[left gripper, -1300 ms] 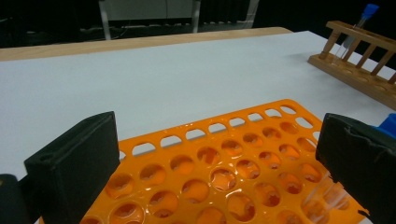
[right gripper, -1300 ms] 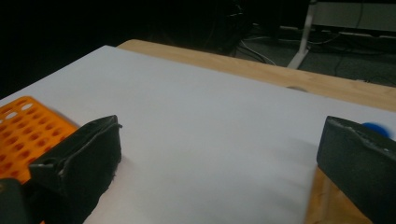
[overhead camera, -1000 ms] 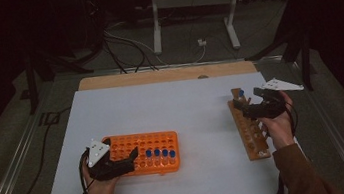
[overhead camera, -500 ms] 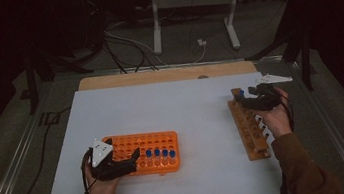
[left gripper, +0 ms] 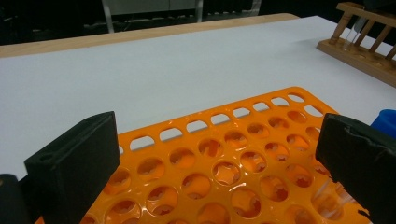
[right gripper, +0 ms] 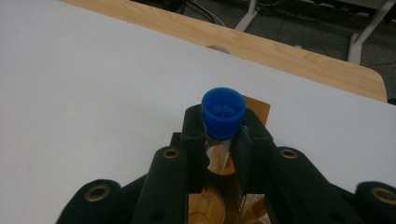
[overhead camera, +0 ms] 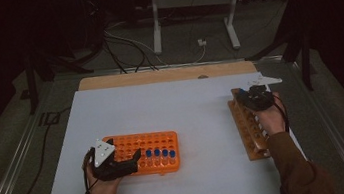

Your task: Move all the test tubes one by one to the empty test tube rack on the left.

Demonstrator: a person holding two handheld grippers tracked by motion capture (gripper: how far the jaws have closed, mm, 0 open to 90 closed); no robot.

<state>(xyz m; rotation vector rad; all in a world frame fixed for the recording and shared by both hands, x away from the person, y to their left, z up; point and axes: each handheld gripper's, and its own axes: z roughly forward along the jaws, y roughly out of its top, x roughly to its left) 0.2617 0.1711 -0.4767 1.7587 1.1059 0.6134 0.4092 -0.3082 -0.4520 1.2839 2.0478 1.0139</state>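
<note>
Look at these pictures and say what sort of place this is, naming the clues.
Probably a lab-style recording or test space: an orange tube rack with blue-capped tubes, a wooden tube rack, and a white table ringed by floor cables and a metal stand in a dark room.

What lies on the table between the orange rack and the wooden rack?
Nothing: in the high view the white table is bare between the orange rack and the wooden rack.

A lab: orange tube rack (overhead camera: 154, 149); wooden tube stand (overhead camera: 247, 127).
</note>
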